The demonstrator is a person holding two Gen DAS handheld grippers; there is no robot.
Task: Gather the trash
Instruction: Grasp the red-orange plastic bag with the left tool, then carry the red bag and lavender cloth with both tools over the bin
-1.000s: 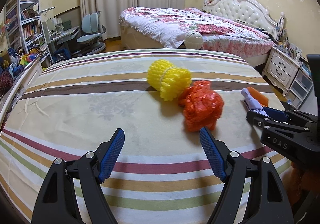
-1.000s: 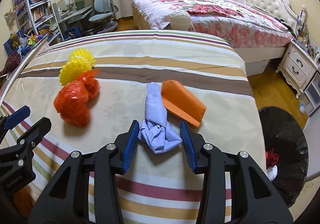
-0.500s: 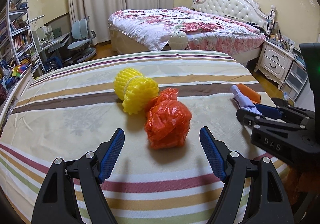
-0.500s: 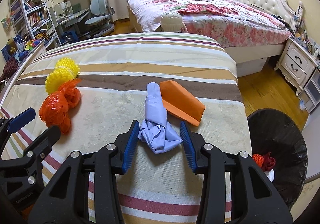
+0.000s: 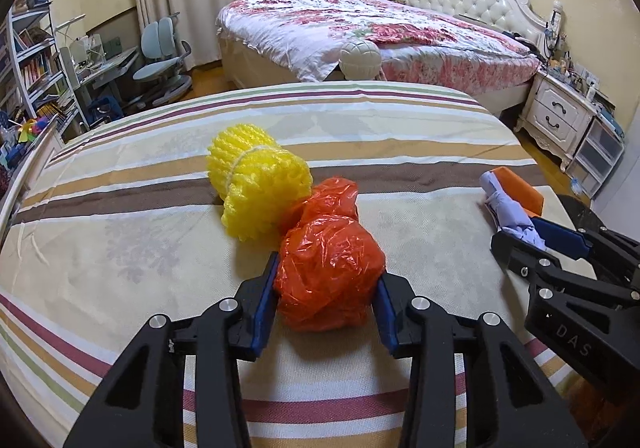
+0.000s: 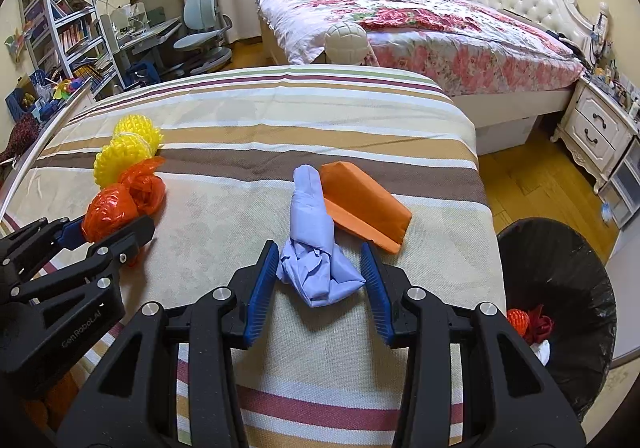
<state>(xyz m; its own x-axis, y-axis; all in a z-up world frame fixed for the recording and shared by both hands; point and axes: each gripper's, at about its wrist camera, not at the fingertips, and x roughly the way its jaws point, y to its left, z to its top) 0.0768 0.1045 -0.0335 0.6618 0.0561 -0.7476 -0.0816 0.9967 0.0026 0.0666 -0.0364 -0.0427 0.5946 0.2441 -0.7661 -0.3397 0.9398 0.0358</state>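
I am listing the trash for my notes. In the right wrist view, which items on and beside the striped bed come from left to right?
Yellow foam net → orange plastic bag → crumpled blue paper → orange folded paper → black trash bin on the floor.

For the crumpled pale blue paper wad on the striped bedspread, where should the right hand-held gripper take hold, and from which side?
Grip the crumpled pale blue paper wad at its bunched near end, coming in low from the near edge of the bed. That end is widest and sits between the right hand-held gripper fingers; its rolled far end lies beside the orange folded paper.
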